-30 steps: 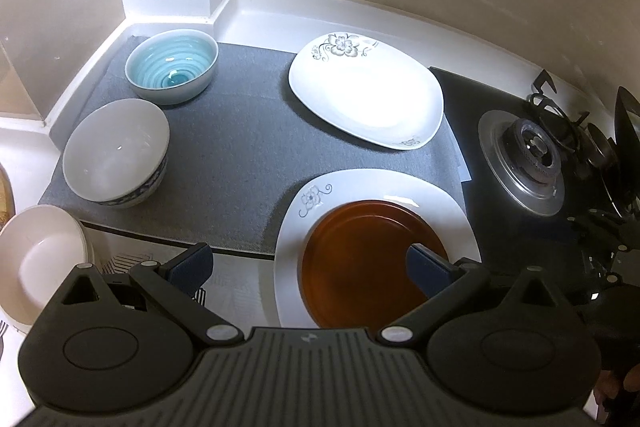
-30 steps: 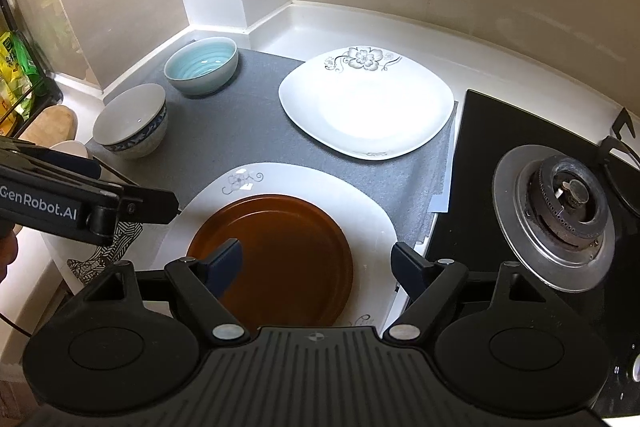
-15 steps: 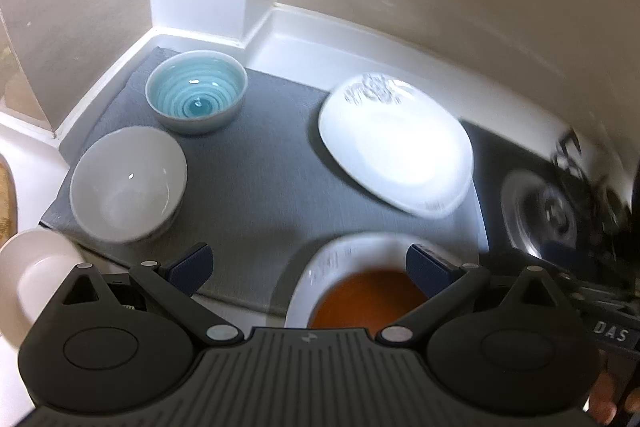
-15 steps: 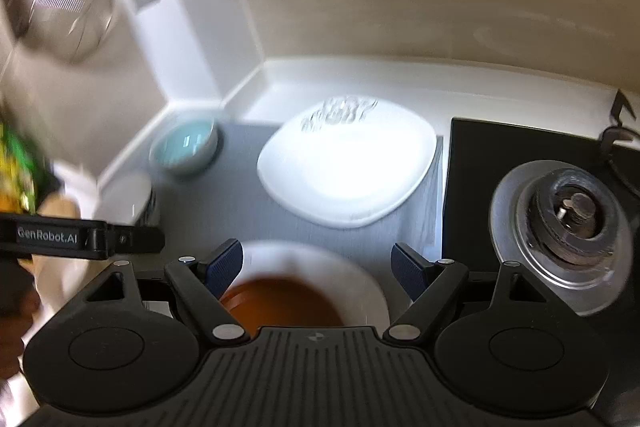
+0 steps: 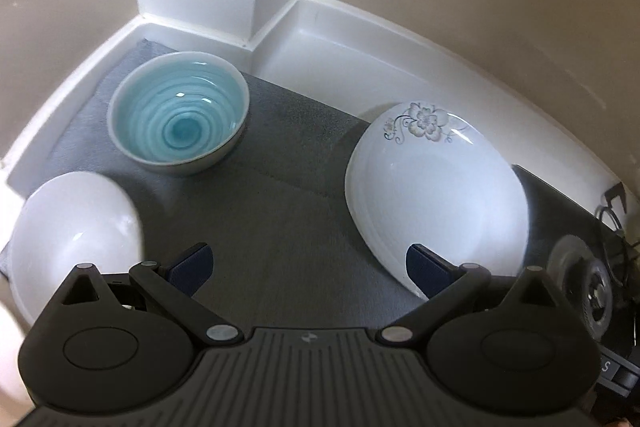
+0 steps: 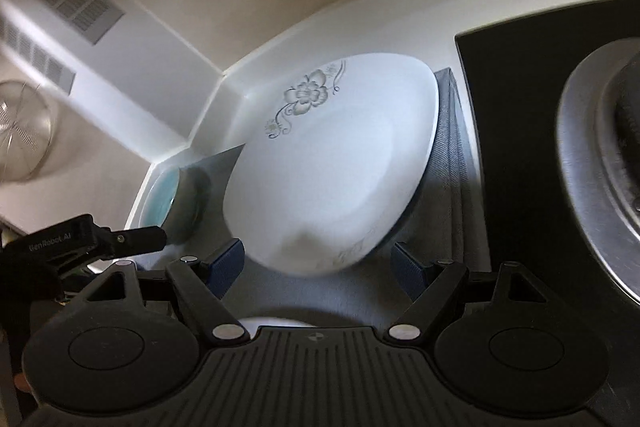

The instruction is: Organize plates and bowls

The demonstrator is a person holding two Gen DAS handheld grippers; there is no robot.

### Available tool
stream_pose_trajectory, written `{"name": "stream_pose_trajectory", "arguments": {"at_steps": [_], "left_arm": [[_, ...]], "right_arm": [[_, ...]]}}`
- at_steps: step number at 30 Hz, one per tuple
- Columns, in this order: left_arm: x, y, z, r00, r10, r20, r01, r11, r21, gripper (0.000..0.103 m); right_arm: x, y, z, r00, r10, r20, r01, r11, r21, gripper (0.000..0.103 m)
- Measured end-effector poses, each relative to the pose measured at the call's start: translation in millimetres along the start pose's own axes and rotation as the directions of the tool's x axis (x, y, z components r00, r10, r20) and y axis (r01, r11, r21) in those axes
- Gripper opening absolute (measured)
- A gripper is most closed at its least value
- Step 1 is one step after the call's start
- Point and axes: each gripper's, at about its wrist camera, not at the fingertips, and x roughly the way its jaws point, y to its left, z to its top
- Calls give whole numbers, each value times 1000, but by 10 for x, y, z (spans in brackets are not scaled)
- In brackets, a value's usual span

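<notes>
Plate point(image 6: 332, 171) apparently just ahead of gaping, low right tool point(image 6: 318, 265)

Home kitchen. Gas hob w/ steel burner ring point(image 6: 600, 163) on the right, white tiled tabletop corner point(image 5: 320, 39) at far wall, grey drying mat point(image 5: 276, 219) w/ a teal bowl point(image 5: 178, 117) & floral plate point(image 5: 436, 195), wire strainer point(image 6: 24, 131) hung far left.

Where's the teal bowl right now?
Left wrist view, upper left: teal bowl sits on the grey mat in the back corner, behind the white bowl, left of the floral plate.
</notes>
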Motion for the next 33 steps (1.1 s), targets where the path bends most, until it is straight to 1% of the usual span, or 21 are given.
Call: {"name": "stream_pose_trajectory", "arguments": {"at_steps": [4,6,9,11,13,15,17,19,20,21,22,23,24,25,26,29,31,33], "left_arm": [[289,8,149,1000,-17,-15,16,999,-27,103],[445,-17,249,1000,-26,-18,26,999,-34,103],[689,-56,403,998,-51,-22,50,998,-41,103],[844,-82,492,998,-61,-35,59,997,-51,103],[968,-116,559,995,-81,-55,78,995,-60,103],[1088,-140,620,991,-106,-81,101,992,-70,102],[1129,-172,670,990,-118,-70,113,990,-79,102],[1146,-228,697,985,-159,-66,155,986,-65,101],[1152,-250,713,984,-165,-68,160,985,-62,94],[1152,-268,719,984,-167,-69,163,985,-58,81],[1146,-282,720,982,-174,-70,171,984,-51,73],[1148,-286,717,977,-196,-82,192,980,-50,57],[1147,-286,715,980,-180,-90,176,983,-52,45],[1137,-281,707,984,-153,-87,149,988,-47,38],[1132,-266,696,986,-144,-84,140,989,-42,33],[1092,-174,650,980,-168,-103,160,984,-81,30],[1043,-198,631,984,-154,-94,148,987,-66,29],[980,-223,600,987,-136,-84,133,990,-46,27]], "right_arm": [[185,-75,137,1000,-18,10,18,1000,12,83],[227,-146,210,999,-29,15,28,999,36,82],[303,-233,324,1000,-24,19,23,998,57,80],[354,-292,383,999,-26,19,25,998,66,78],[397,-333,428,999,-23,25,21,998,66,71],[420,-361,471,999,-18,27,16,998,69,70],[438,-381,511,999,-26,25,25,998,60,62],[465,-423,561,999,-37,22,36,998,50,46],[474,-451,587,999,-39,19,38,998,54,42],[484,-478,613,999,-42,14,41,997,59,33],[495,-500,635,999,-50,10,49,997,60,25],[506,-515,653,998,-58,7,57,997,60,21],[515,-523,667,998,-66,4,66,996,57,16],[516,-524,673,997,-74,5,73,996,52,15],[516,-522,678,997,-75,3,74,996,48,15],[521,-470,680,996,-93,-1,93,995,24,16],[528,-426,684,995,-103,-3,103,995,7,17],[539,-402,703,994,-106,-11,106,994,6,18]]}}
